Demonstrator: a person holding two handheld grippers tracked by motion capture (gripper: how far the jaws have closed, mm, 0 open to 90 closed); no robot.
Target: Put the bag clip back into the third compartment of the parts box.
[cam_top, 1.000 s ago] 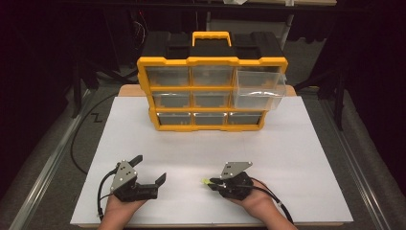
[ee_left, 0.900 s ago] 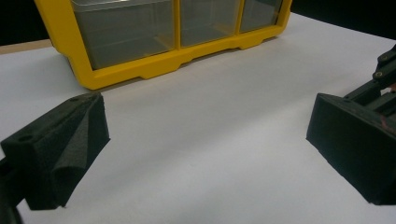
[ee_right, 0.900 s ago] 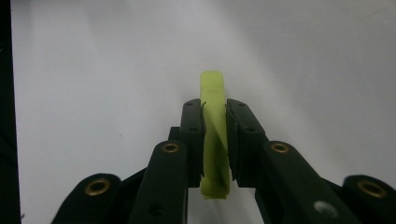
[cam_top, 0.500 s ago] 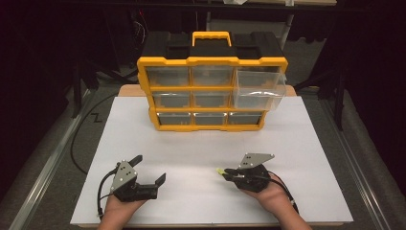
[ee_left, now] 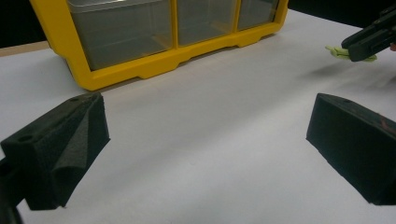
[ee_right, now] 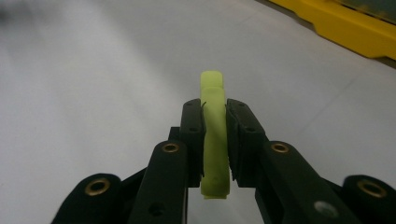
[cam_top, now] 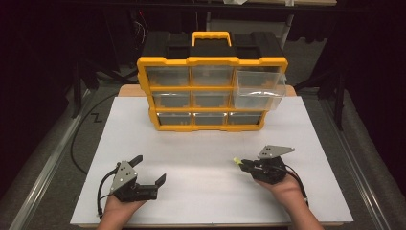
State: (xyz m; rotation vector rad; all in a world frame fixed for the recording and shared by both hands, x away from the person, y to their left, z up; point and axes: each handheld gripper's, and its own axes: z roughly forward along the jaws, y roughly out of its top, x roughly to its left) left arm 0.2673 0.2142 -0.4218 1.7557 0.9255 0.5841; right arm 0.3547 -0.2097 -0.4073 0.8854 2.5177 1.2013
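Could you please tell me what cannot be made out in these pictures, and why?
- Drawer contents: in the high view the yellow organizer sits far off and its clear drawer fronts look hazy.
- The organizer's upper rows: cut off by the top edge in the left gripper view.
- What the green piece is: the right gripper covers its middle.
- Whether the left gripper rests on the white board: the hand hides its underside.
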